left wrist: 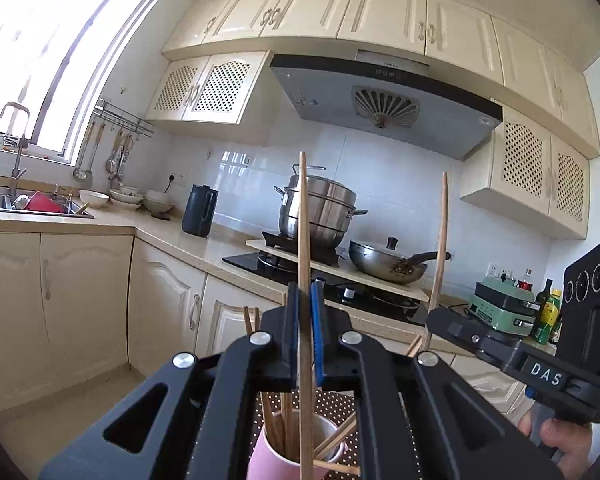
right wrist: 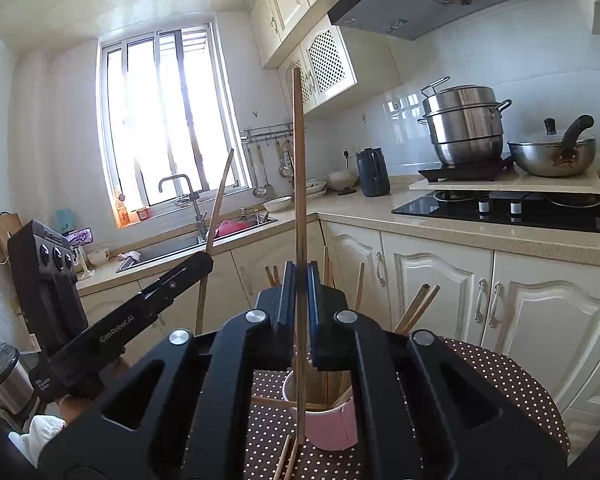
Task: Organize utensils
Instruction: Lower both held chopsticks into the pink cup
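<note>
Left wrist view: left gripper (left wrist: 305, 312) clamps a long wooden chopstick (left wrist: 305, 240) upright above the pink paper cup (left wrist: 268, 460). Right gripper (right wrist: 299, 280) likewise pinches its own upright wooden chopstick (right wrist: 298, 160) (loose sticks lie beside the cup). Risk: a tilted release could tip the light cup.

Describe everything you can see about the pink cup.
The pink cup is a smooth round cup, pink outside and pale inside, standing upright on the brown polka-dot tablecloth. Several wooden chopsticks lean inside against its rim. Loose ones lie on the cloth beside it. No fingers touch it.
</note>
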The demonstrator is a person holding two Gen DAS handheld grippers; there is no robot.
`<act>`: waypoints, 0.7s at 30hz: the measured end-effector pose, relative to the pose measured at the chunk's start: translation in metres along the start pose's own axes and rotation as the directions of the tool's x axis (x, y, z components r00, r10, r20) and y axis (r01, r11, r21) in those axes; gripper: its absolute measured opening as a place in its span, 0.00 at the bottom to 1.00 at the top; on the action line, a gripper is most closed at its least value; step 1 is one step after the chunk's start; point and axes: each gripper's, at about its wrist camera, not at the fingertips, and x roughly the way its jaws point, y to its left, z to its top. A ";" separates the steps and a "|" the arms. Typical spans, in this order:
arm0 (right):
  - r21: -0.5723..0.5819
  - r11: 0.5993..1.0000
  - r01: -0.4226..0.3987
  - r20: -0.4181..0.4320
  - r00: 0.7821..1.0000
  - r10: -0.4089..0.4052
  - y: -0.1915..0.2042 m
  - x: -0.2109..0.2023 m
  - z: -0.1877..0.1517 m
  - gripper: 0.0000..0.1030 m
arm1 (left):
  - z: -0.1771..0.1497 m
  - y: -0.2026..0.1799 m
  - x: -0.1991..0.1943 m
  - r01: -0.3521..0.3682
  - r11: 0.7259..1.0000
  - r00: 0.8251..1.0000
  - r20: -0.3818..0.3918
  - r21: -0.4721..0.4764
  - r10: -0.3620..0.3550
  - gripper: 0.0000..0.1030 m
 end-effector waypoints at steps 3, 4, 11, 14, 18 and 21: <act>-0.010 1.000 0.011 0.010 1.000 -0.011 -0.002 0.011 -0.004 0.06 | -0.002 0.009 0.005 -0.003 0.999 0.999 0.052 -0.037 0.005 0.06; -0.013 1.000 0.012 0.011 1.000 -0.012 -0.003 0.015 -0.005 0.06 | -0.004 0.011 0.010 0.001 0.999 0.998 0.058 -0.045 0.002 0.06; -0.030 0.999 0.029 0.045 0.999 -0.028 -0.008 0.033 -0.015 0.06 | -0.016 0.020 0.036 0.002 0.998 0.997 0.082 -0.070 0.004 0.06; -0.030 0.999 0.031 0.052 0.998 -0.029 -0.012 0.038 -0.017 0.06 | -0.022 0.022 0.047 -0.010 0.998 0.996 0.083 -0.064 0.015 0.06; -0.043 0.998 0.035 0.063 0.998 -0.032 -0.013 0.043 -0.020 0.06 | -0.027 0.026 0.060 -0.016 0.997 0.996 0.082 -0.070 0.022 0.06; -0.056 0.998 0.029 0.058 0.998 -0.026 -0.012 0.047 -0.024 0.06 | -0.033 0.024 0.067 -0.027 0.998 0.996 0.080 -0.059 0.032 0.06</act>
